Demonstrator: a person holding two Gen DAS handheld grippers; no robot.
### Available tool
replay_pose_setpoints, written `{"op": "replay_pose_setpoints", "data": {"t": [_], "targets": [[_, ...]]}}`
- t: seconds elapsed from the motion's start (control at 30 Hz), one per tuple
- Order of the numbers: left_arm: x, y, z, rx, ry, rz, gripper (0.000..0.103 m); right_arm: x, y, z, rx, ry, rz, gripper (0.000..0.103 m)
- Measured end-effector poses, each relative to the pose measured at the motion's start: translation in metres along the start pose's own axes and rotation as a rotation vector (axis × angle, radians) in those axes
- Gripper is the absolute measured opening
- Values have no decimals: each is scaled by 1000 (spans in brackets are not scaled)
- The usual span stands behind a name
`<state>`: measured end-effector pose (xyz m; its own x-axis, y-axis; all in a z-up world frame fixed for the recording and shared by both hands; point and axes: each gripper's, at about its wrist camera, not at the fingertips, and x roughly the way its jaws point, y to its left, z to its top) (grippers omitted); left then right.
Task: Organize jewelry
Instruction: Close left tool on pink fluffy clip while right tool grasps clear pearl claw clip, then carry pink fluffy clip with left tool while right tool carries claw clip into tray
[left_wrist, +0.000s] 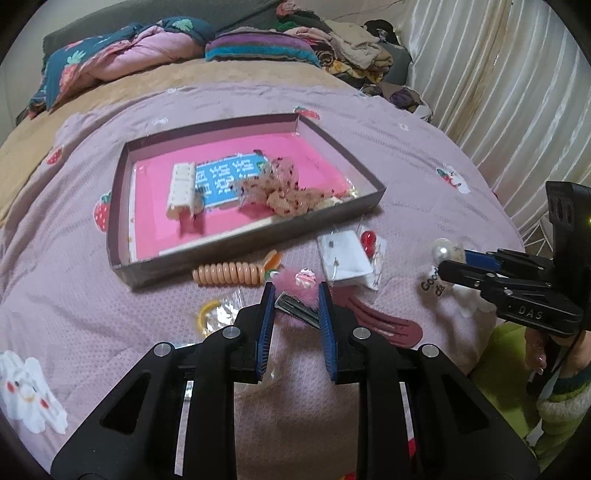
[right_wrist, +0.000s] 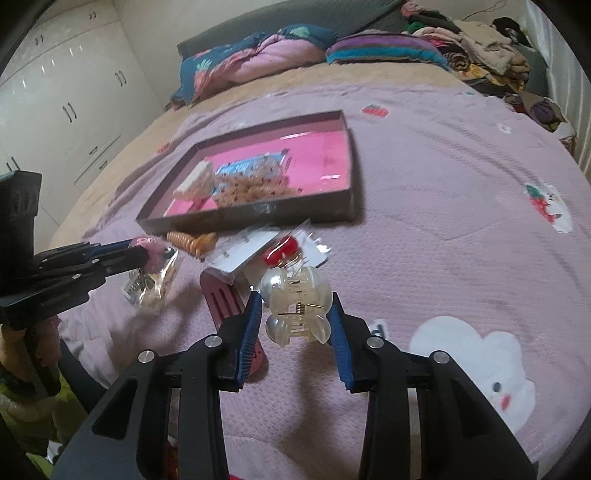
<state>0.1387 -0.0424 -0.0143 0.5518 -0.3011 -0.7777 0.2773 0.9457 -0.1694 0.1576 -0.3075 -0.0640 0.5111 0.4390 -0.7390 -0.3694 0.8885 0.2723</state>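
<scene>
While the left wrist view catches only a pearl ball and a blurred edge of it, the pearl claw clip (right_wrist: 297, 310) is shown whole in the right wrist view, pinched between the blue pads of the right gripper (right_wrist: 295, 314) and held clear of the lilac quilt (right_wrist: 424, 229). The left gripper (left_wrist: 296, 295) is seen closed narrowly on a pink fluffy hair clip (left_wrist: 303, 281), whose metal bar is visible between the pads in its own view; from the right wrist view only a pink tuft at the fingertips can be made out. The box (left_wrist: 122, 236), lying on the quilt beyond both grippers, is looked into more deeply from the left wrist: its pink floor, a white comb-like clip (left_wrist: 181, 190) and a speckled scrunchie (left_wrist: 280, 192) are plain there, and smeared by blur in the other view. Just before the box's near wall an orange spiral hair tie (left_wrist: 231, 275), a white earring card (left_wrist: 345, 256) and red beads (left_wrist: 367, 240) are laid close together, with a maroon flat clip (left_wrist: 384, 323) partly hidden behind the right finger of the left gripper. A small crinkled packet (left_wrist: 218, 314) beside the left finger is too blurred for its contents to be told.
</scene>
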Motion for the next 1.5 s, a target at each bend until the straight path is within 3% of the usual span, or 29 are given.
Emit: {"op": "replay_pose_setpoints", "data": {"t": [0.7, 1.5], "targets": [[-1, 4, 44, 15, -53, -19, 15, -26, -1, 24, -1, -77, -20, 35], [0, 67, 83, -123, -98, 37, 15, 1, 18, 118, -70, -151, 29, 34]]}}
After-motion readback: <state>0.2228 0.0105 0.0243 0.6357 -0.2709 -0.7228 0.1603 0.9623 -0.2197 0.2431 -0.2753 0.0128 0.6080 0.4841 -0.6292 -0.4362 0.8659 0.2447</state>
